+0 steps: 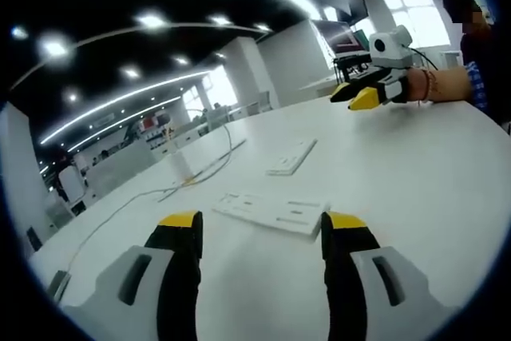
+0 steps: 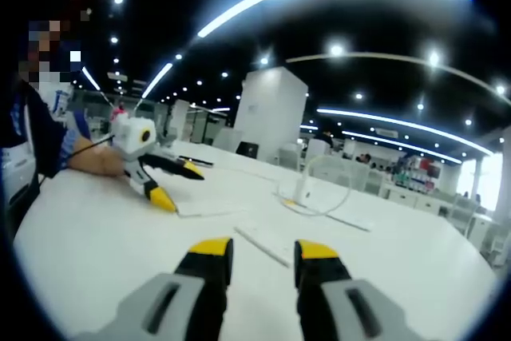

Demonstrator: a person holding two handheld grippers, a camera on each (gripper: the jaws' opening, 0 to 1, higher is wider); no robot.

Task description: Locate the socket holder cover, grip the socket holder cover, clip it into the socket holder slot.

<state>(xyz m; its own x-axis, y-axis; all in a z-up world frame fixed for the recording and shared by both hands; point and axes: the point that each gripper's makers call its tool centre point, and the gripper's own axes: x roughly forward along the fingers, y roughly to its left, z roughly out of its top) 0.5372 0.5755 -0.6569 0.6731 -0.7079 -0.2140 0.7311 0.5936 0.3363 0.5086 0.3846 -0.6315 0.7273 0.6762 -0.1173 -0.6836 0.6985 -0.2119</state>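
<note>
Left gripper view: my left hand-held gripper (image 1: 261, 229) hangs with jaws apart before the socket holder (image 1: 271, 212); cover (image 1: 292, 156) and cable (image 1: 192, 177) lie beyond on the bench (image 1: 415, 181); my right hand-held gripper (image 2: 262, 255) is also parted.

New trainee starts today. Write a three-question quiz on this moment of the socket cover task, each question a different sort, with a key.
1. True or false: the left gripper is clamped on a white plate.
2. Multiple choice: the white plates lie on A) a shelf B) the white table C) the floor.
3. Fill in: in the left gripper view, the nearer white plate lies just beyond the yellow ____ of the jaws.

Key: 1 false: its jaws stand apart, holding nothing. 2 B. 3 tips. Note the farther plate and the right gripper, also open.
</note>
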